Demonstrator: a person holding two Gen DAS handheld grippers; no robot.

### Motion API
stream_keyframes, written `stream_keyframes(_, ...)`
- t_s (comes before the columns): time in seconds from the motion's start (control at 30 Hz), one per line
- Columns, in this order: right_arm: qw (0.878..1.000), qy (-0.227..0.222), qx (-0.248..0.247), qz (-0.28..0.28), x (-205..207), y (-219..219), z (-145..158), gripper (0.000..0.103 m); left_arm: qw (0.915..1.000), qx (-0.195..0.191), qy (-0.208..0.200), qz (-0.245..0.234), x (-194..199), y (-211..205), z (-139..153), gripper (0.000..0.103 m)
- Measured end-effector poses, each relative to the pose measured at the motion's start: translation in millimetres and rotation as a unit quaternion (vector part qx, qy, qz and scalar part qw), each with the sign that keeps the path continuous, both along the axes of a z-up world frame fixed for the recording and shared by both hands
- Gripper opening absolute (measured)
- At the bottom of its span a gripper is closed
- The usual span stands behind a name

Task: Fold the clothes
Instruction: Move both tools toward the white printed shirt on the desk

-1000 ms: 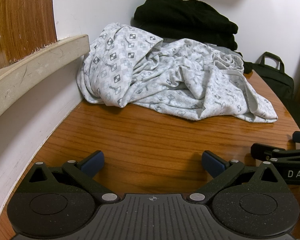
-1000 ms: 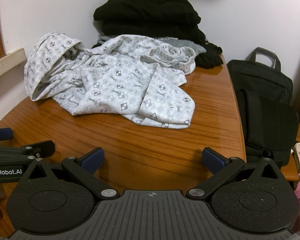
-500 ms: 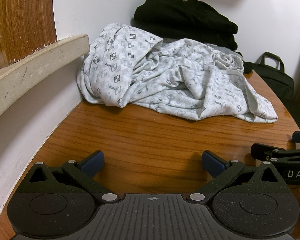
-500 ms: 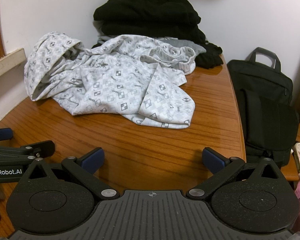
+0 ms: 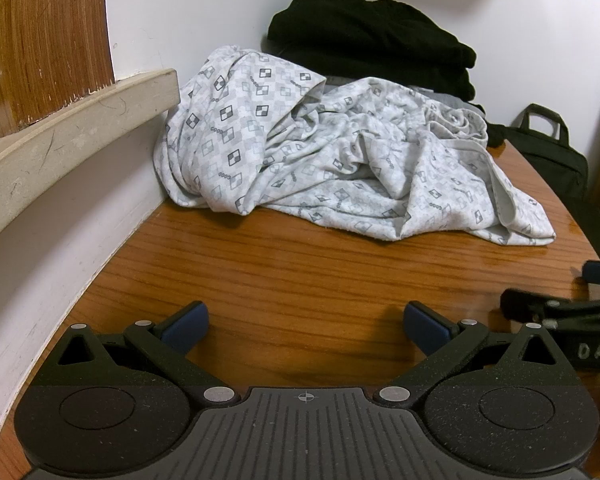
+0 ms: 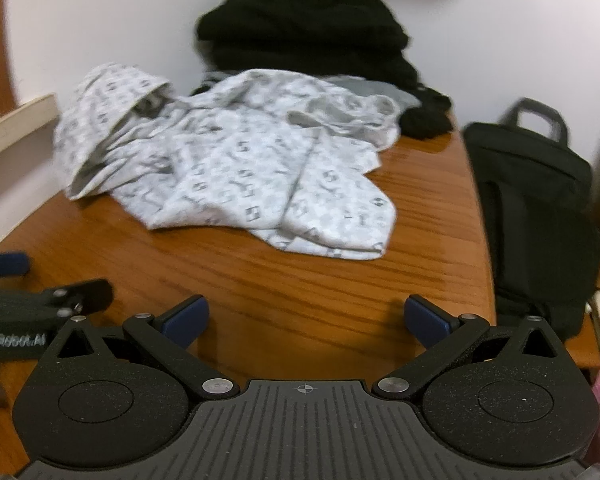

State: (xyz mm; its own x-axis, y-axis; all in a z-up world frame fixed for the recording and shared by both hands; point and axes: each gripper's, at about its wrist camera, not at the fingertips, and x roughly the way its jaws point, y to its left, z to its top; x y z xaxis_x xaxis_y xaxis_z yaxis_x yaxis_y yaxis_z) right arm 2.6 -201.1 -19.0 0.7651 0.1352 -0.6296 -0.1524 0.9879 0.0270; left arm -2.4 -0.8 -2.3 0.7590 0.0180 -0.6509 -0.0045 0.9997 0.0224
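The table (image 5: 300, 272) is glossy orange-brown wood with a long dark grain, its far edge curving away on the right. Along its left side runs a white wall with a scuffed cream ledge (image 5: 76, 136) and a panel of rough brown wood above it. The garment to be folded, a thin soft white garment (image 5: 340, 160) printed with small grey and black checkered diamonds, lies crumpled in a loose heap at the back of the table, pushed up against the wall on the left, with one flat lobe spreading toward the right front edge. Its folds are deep and irregular, and a plain pale trim shows along some hems. Behind it, in the corner, sits a stack of black clothes (image 5: 372, 48), thick and matte. Off the table's right edge stands a black fabric bag (image 6: 536, 216) with a looped handle. The left tongs (image 5: 306, 322) are black, grainy plastic with blue tips, spread wide apart and holding nothing, low over the bare wood at the near side. The right tongs (image 6: 306, 318) are likewise spread apart and empty, just beside the left ones, and that view is blurred. The patterned garment lies ahead of both tongs, well apart from their tips, with bare table between.
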Motion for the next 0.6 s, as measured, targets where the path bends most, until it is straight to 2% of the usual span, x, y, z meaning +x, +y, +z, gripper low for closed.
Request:
stream_keyframes(0.07,0.998,0.005,0.001,0.058,5.2,-3.1,1.8,0.103,0.9999,0.001,-0.002,0.011,-3.2,-1.4,-1.7,0.103)
stream_keyframes(0.17,0.988,-0.008,0.002,0.151,8.6,-15.9,5.5,0.103,0.9991,-0.008,-0.024,0.034,-8.9,-2.3,5.4,0.103)
stream_keyframes(0.27,0.979,-0.024,0.056,0.193,16.1,-44.4,12.5,0.103,0.9953,-0.049,-0.066,0.051,-17.7,-1.0,20.4,0.103)
stream_keyframes(0.33,0.97,-0.024,0.087,0.224,26.6,-61.6,19.0,0.103,0.9897,-0.087,-0.098,0.057,-22.6,-0.9,28.6,0.103)
stream_keyframes(0.43,0.963,-0.025,0.111,0.243,47.6,-84.6,29.6,0.103,0.9865,-0.11,-0.11,0.051,-15.4,-8.4,37.1,0.103)
stream_keyframes(0.53,0.959,-0.029,0.138,0.246,68.9,-108.8,40.0,0.103,0.989,-0.092,-0.106,0.047,0.3,-23.1,41.9,0.103)
stream_keyframes(0.6,0.956,-0.039,0.147,0.251,80.6,-123.0,43.9,0.103,0.9887,-0.095,-0.11,0.038,7.5,-31.4,44.9,0.103)
